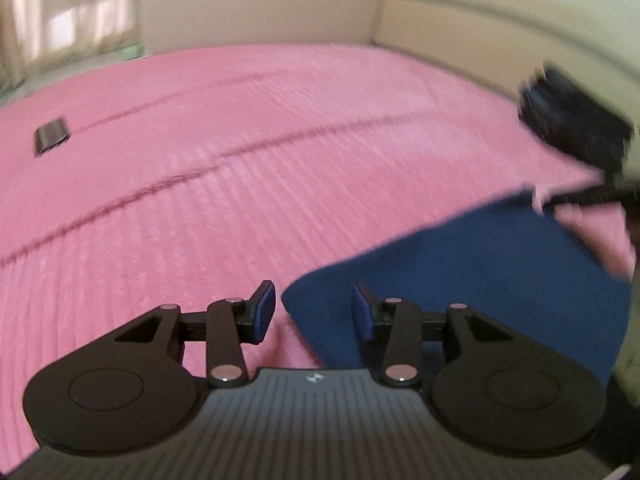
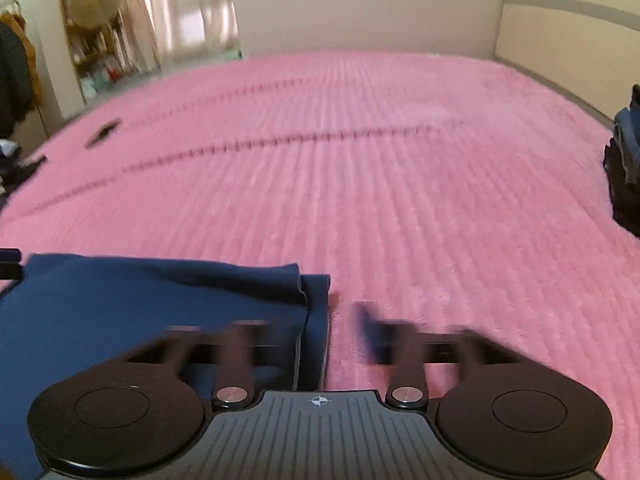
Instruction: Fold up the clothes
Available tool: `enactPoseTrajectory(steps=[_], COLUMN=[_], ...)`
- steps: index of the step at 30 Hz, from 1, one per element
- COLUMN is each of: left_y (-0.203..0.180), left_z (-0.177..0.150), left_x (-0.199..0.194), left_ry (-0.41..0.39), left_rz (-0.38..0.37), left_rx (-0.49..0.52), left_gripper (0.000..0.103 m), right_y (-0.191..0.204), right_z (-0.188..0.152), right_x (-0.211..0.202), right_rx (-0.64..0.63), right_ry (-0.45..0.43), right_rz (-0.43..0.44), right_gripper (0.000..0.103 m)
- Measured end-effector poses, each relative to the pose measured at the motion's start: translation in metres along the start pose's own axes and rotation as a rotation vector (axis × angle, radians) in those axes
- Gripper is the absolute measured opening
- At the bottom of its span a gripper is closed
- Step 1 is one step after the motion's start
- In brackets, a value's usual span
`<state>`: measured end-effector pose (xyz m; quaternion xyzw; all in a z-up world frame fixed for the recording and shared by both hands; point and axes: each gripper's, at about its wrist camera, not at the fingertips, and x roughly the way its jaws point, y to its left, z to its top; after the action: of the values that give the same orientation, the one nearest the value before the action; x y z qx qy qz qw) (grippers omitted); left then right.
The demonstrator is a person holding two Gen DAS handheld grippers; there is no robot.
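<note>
On the pink bed (image 2: 400,200), near edge: blue garment (image 2: 140,304), folded flat, soft, limp, light; your left tool (image 1: 314,312) and right tool (image 2: 332,332) gape empty; pinch its doubled edge.

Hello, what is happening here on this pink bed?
A person is folding clothes with two handheld grippers. A blue garment lies partly folded on the pink bedcover. The left gripper and the right gripper are both open over its edges, holding nothing. A stack of dark clothes sits at the right.
</note>
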<state>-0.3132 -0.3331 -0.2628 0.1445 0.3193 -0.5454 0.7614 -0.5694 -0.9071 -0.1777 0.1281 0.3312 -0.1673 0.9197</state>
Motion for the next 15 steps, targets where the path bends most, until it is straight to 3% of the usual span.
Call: enactPoseTrajectory(steps=[7, 9, 10, 11, 13, 14, 15], left_y=[0.011, 0.013, 0.014, 0.016, 0.01, 0.006, 0.002], left_z=[-0.002, -0.002, -0.002, -0.002, -0.001, 0.0, 0.002], left_x=[0.011, 0.016, 0.019, 0.022, 0.024, 0.023, 0.019], left_ry=[0.051, 0.063, 0.069, 0.074, 0.068, 0.057, 0.037], left_rz=[-0.024, -0.037, -0.044, -0.051, -0.05, -0.047, -0.051], left_rx=[-0.072, -0.089, -0.097, -0.106, -0.083, -0.065, -0.048], left_gripper=[0.038, 0.038, 0.033, 0.024, 0.015, 0.008, 0.007], right_y=[0.012, 0.016, 0.017, 0.017, 0.016, 0.015, 0.015], right_z=[0.014, 0.018, 0.017, 0.013, 0.01, 0.008, 0.007], right_x=[0.016, 0.032, 0.039, 0.046, 0.053, 0.05, 0.044], right_rx=[-0.123, -0.176, -0.201, -0.223, -0.236, -0.227, -0.222], right_ry=[-0.034, -0.016, -0.003, 0.016, 0.04, 0.029, 0.012], right_rz=[0.127, 0.144, 0.148, 0.137, 0.121, 0.114, 0.104], right_gripper=[0.09, 0.076, 0.059, 0.034, 0.005, 0.004, 0.004])
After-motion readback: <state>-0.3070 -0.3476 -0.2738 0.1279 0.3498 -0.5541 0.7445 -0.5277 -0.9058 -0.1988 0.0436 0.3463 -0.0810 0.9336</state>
